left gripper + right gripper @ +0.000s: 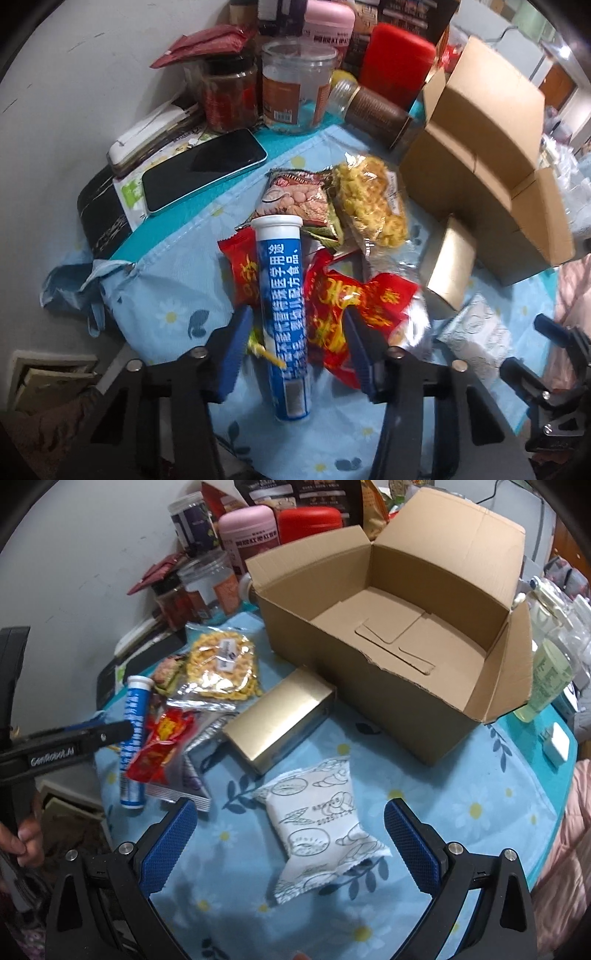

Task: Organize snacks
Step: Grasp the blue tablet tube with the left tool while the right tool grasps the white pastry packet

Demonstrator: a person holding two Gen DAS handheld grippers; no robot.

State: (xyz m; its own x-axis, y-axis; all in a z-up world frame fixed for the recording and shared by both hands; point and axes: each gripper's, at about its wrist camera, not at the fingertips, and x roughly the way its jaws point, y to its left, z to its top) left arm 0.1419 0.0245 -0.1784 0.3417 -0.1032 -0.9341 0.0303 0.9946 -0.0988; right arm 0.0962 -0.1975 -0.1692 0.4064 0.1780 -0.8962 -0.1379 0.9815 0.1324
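Left gripper (299, 350): jaws apart, straddling blue tube (282, 314), pads not yet pressing. Tube lying flat on flowered cloth (166, 288), long axis running away from gripper, white cap at far end. Right gripper (288, 838): wide apart over white packet (321, 830), flat, near empty cardboard box (369, 657).

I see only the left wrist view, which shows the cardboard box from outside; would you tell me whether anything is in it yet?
Observer: No, the cardboard box is empty; only its bare floor flaps show.
Operator: Thank you. What is the right gripper doing?
Observer: The right gripper hangs open over a white pastry packet, which lies between its fingers, untouched.
Operator: Is anything beyond the box?
Observer: A pale green bottle stands just past the box's right flap.
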